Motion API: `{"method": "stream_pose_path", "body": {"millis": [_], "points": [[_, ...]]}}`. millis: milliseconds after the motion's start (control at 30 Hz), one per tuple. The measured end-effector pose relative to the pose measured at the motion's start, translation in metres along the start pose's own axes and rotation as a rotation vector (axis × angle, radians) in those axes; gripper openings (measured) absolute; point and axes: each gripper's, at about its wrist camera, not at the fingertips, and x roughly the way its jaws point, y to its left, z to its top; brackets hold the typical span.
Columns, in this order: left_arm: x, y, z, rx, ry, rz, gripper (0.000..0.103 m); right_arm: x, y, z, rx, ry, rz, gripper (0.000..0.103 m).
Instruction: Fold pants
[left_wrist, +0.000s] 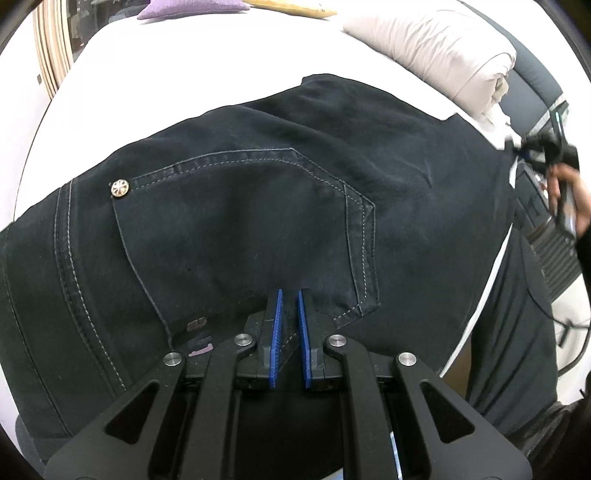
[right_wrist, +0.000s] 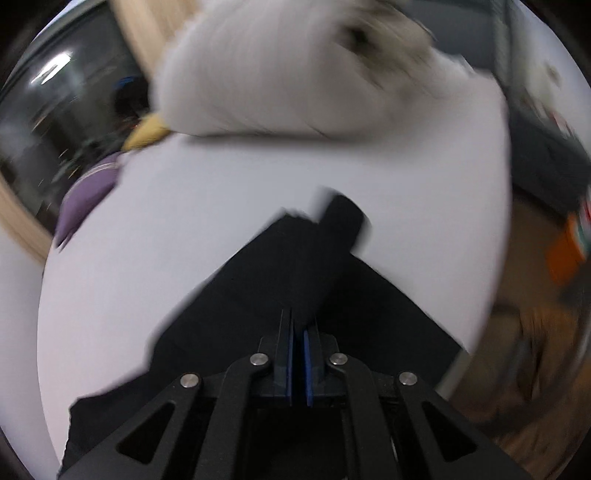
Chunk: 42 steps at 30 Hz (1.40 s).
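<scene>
Dark navy jeans (left_wrist: 258, 206) lie flat on the white bed (left_wrist: 177, 70), back pocket and a metal rivet facing up. My left gripper (left_wrist: 290, 295) is shut on the waistband edge, with stitched fabric showing between its blue pads. At the far right a hand (left_wrist: 567, 199) holds my right gripper (left_wrist: 532, 146) at the leg end of the jeans. The right wrist view is blurred by motion. In it my right gripper (right_wrist: 298, 325) has its pads nearly together, and a fold of the dark leg fabric (right_wrist: 306, 266) rises into them.
A folded beige duvet (left_wrist: 436, 48) lies at the far side of the bed, with a purple pillow (left_wrist: 192, 9) and a yellow cushion (left_wrist: 295, 7) beyond. White sheet (right_wrist: 184, 221) surrounds the leg. Brown floor (right_wrist: 532, 288) lies past the bed's right edge.
</scene>
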Motion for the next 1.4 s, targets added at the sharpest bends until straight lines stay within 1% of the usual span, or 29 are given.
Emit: {"method": "stream_pose_path", "body": {"millis": [33,67,133,200,233,267,333,367,400,467,500,533,700,833,933,1000,1067,1133,1167,1233,1300,1333,1367,1400], "points": [[0.0,-0.002,0.0,0.005,0.003,0.006,0.009,0.007,-0.017,-0.007,0.047,0.028,-0.001,0.008],[0.0,-0.004,0.001,0.006,0.006,0.008,0.009,0.012,-0.032,-0.018,0.086,0.053,-0.007,0.013],[0.0,-0.006,0.001,0.008,0.012,0.011,0.009,0.016,-0.049,-0.025,0.125,0.063,0.01,0.013],[-0.001,-0.011,0.005,0.01,0.018,0.017,0.009,0.015,-0.057,-0.029,0.162,0.063,0.054,0.034],[0.002,-0.014,0.006,0.01,0.02,0.022,0.009,0.016,-0.059,-0.029,0.174,0.067,0.063,0.058],[0.003,-0.015,0.007,0.009,0.02,0.026,0.009,0.017,-0.056,-0.03,0.182,0.066,0.071,0.063],[0.003,-0.019,0.007,0.002,0.018,0.031,0.009,0.019,-0.059,-0.028,0.187,0.057,0.082,0.063],[0.004,-0.021,0.008,0.0,0.017,0.033,0.009,0.022,-0.058,-0.028,0.177,0.06,0.081,0.06],[0.003,-0.016,0.007,0.002,0.016,0.034,0.009,0.024,-0.059,-0.028,0.174,0.059,0.083,0.053],[0.003,-0.016,0.007,0.005,0.017,0.038,0.009,0.027,-0.062,-0.028,0.158,0.058,0.065,0.018],[0.003,-0.015,0.007,0.007,0.017,0.038,0.009,0.027,-0.059,-0.027,0.159,0.059,0.053,0.011],[0.002,-0.015,0.008,0.007,0.018,0.038,0.009,0.026,-0.063,-0.027,0.167,0.057,0.048,0.008],[0.003,-0.016,0.008,0.011,0.018,0.042,0.009,0.014,-0.083,-0.03,0.184,0.028,0.006,0.004],[0.004,-0.016,0.008,0.014,0.018,0.048,0.009,0.007,-0.085,-0.036,0.159,0.014,-0.016,0.003],[0.004,-0.017,0.007,0.018,0.018,0.051,0.009,0.005,-0.081,-0.031,0.167,-0.007,-0.031,0.002],[0.005,-0.018,0.006,0.019,0.015,0.053,0.009,0.002,-0.087,-0.029,0.175,-0.015,-0.042,0.002],[0.005,-0.018,0.005,0.02,0.012,0.054,0.009,0.003,-0.09,-0.028,0.165,-0.018,-0.065,0.0],[0.005,-0.018,0.005,0.018,0.011,0.055,0.009,0.005,-0.092,-0.029,0.149,-0.021,-0.108,0.001],[0.005,-0.018,0.005,0.02,0.011,0.055,0.009,0.007,-0.095,-0.03,0.159,-0.014,-0.111,0.001],[0.004,-0.018,0.004,0.022,0.012,0.056,0.009,0.009,-0.098,-0.032,0.172,0.0,-0.097,0.001],[0.004,-0.018,0.004,0.02,0.012,0.057,0.009,0.005,-0.094,-0.032,0.168,0.004,-0.014,0.001],[0.004,-0.018,0.004,0.021,0.011,0.059,0.009,0.002,-0.093,-0.032,0.178,0.004,0.01,0.003],[0.004,-0.019,0.004,0.021,0.01,0.06,0.009,0.001,-0.093,-0.031,0.195,0.004,0.027,0.016],[0.003,-0.019,0.004,0.021,0.01,0.061,0.009,0.002,-0.096,-0.029,0.227,0.004,0.049,0.024]]}}
